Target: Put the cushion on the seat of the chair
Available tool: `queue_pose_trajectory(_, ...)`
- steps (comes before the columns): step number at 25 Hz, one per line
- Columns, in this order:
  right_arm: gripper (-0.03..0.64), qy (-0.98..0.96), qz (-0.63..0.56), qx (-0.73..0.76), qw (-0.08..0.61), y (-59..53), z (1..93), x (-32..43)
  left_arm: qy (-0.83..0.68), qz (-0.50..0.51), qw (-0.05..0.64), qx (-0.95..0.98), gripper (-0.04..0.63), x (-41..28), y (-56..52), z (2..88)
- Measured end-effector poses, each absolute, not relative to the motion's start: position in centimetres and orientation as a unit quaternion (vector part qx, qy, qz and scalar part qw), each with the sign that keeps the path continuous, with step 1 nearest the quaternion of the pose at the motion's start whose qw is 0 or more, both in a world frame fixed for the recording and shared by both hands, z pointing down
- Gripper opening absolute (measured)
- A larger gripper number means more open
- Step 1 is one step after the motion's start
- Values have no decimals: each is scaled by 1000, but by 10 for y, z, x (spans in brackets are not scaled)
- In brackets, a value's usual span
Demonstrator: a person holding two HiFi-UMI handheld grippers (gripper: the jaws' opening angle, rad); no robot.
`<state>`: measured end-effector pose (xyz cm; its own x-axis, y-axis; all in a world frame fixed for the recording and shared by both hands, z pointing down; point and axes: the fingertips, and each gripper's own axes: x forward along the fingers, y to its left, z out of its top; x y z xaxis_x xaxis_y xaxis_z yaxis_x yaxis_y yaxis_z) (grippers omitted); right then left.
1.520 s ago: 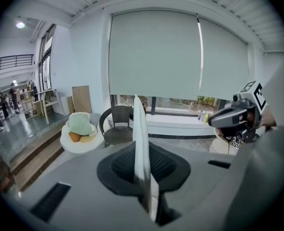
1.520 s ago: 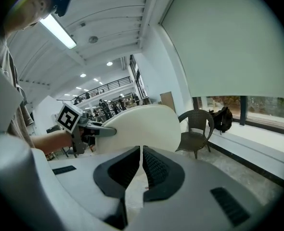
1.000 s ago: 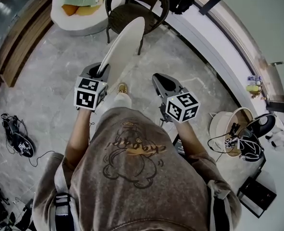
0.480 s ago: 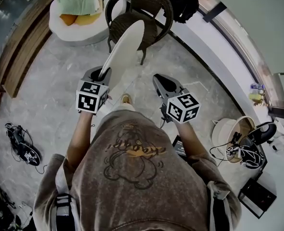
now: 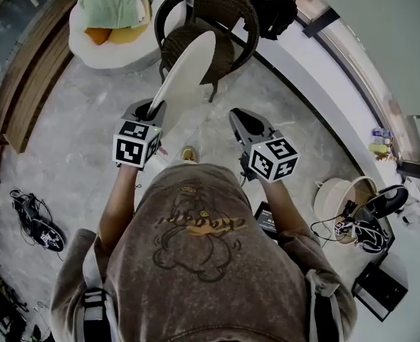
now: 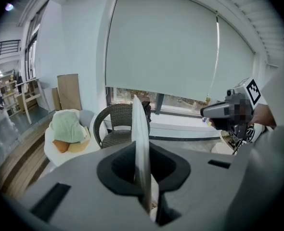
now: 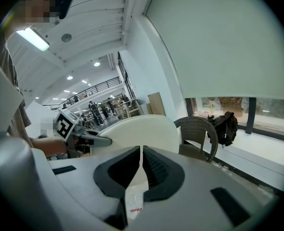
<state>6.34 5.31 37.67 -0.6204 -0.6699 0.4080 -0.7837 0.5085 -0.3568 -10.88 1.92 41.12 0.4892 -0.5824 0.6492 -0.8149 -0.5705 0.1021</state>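
Observation:
A white round flat cushion [image 5: 189,70] is held up on edge, my left gripper [image 5: 151,110] shut on its near rim. In the left gripper view the cushion [image 6: 140,138] shows as a thin upright slab pinched between the jaws of the left gripper [image 6: 143,166]. The dark wicker chair [image 5: 221,6] stands just beyond the cushion, its seat [image 6: 114,137] bare. My right gripper [image 5: 243,122] hovers to the cushion's right, apart from it. It is shut, with nothing between the pads of the right gripper [image 7: 141,163]. From there the cushion [image 7: 142,131] covers part of the chair [image 7: 200,134].
A white round pouf [image 5: 114,30] with green and orange pillows stands left of the chair. A black backpack [image 5: 270,2] lies on the window ledge. A white basket with cables [image 5: 342,191] sits at the right, and shoes and a cable [image 5: 35,223] lie on the floor at the left.
Both grippers and the cushion have moved forward toward the chair, which now stands closer. The grip on the cushion is the same.

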Motion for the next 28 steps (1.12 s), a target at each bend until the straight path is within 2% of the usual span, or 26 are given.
queue_pose_trajectory(28,32,-856,252,434,120,-29,391,99,-397,293,237,837,38,-79,-62,441)
